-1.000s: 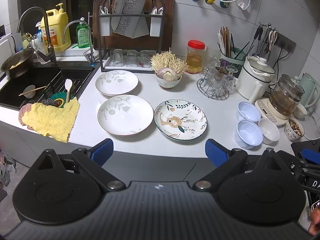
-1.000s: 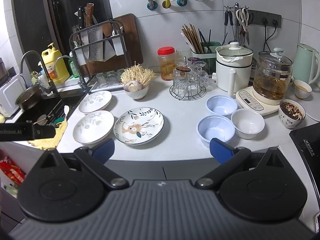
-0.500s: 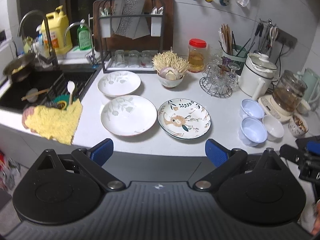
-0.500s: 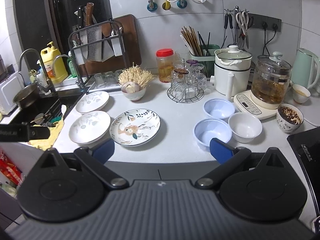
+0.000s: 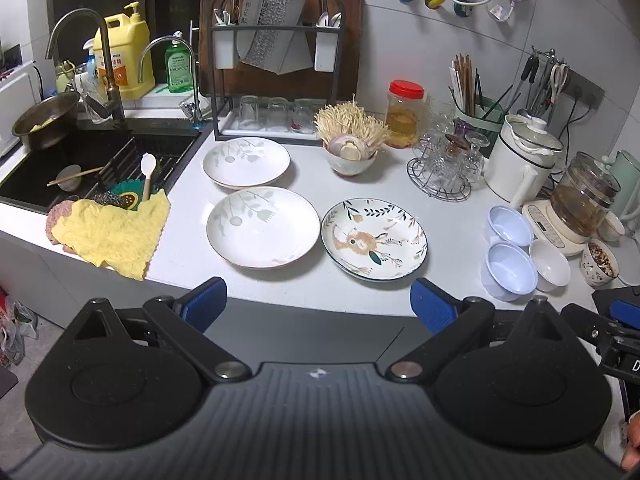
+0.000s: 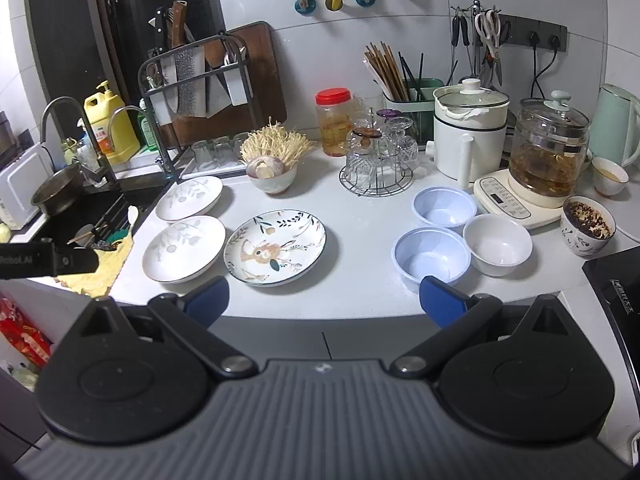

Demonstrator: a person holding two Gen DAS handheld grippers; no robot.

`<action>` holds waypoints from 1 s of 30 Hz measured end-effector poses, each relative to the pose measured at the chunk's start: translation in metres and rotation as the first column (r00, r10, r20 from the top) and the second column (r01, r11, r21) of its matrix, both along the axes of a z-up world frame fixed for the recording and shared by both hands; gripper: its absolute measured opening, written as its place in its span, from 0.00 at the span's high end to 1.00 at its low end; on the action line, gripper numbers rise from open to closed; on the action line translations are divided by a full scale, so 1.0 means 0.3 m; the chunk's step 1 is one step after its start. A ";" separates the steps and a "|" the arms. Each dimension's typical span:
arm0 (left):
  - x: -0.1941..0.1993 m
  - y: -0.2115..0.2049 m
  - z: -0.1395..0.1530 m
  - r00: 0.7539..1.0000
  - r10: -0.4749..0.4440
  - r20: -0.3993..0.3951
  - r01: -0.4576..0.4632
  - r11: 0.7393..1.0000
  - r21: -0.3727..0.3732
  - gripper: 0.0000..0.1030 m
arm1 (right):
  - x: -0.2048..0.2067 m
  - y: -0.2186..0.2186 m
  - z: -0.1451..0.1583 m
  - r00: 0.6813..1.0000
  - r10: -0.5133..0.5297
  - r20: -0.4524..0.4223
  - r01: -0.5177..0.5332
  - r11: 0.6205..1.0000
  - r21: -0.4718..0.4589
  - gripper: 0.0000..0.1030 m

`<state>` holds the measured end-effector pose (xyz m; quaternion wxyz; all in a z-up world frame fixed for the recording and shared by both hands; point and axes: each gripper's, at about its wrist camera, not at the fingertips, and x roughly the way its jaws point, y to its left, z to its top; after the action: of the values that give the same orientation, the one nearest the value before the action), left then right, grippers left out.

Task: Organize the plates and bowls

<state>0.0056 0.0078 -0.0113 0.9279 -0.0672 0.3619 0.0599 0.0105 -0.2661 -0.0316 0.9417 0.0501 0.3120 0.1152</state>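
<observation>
Left gripper (image 5: 318, 300): spread wide and empty, held back off the tabletop edge, facing the plates; it touches nothing.
Right gripper (image 6: 324, 296): also spread and empty, held off the tabletop edge between the plates and the bowls, so either group looks reachable.
Tabletop (image 5: 448, 224): white, crowded along the back wall, with the open middle left for the dishes.
Plates: three lie flat and separate. The rear plate (image 5: 245, 162) sits near the rack, the front plate (image 5: 263, 227) just in front of it, and the deer plate (image 5: 374, 239) beside that on the right. None is stacked yet.
Bowls: two blue bowls (image 6: 432, 258) and a white bowl (image 6: 497, 244) cluster close together on the right, near the kettle base (image 6: 516, 200). They stand upright and unnested.
Other bowls: a mushroom bowl (image 5: 350, 156) and a filled cup (image 6: 587, 226) hold food, so they are probably not part of the sorting.
Sink (image 5: 100, 152): left of the plates, with a yellow cloth (image 5: 112, 232) draped over its edge.
Stage: likely the very start, with nothing lifted.
Next: the two matching white plates look the natural first stack; a thin rim lying flat needs one finger slipped under the edge.
Risk: glazed plates may slide on the smooth surface.
</observation>
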 end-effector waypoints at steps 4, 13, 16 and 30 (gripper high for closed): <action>0.000 -0.001 0.000 1.000 -0.005 -0.009 0.005 1.000 -0.003 0.03 | -0.003 0.006 0.002 1.000 0.007 -0.001 -0.007 1.000 0.005 0.00; -0.029 -0.001 0.004 1.000 -0.028 0.001 0.028 0.999 0.024 0.03 | -0.026 0.025 0.004 1.000 0.013 0.007 -0.013 1.000 0.013 0.00; -0.039 0.006 -0.003 1.000 -0.028 -0.004 0.028 0.999 0.022 0.03 | -0.036 0.035 0.006 1.000 0.016 0.008 -0.016 1.000 0.015 0.00; -0.073 0.032 -0.004 1.000 -0.019 -0.013 0.019 1.000 0.016 0.03 | -0.069 0.067 0.028 0.998 0.048 0.040 -0.049 0.998 0.027 0.00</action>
<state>-0.0165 0.0175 -0.0124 0.9265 -0.0559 0.3682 0.0547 -0.0104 -0.2459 -0.0233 0.9438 0.0532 0.2928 0.1435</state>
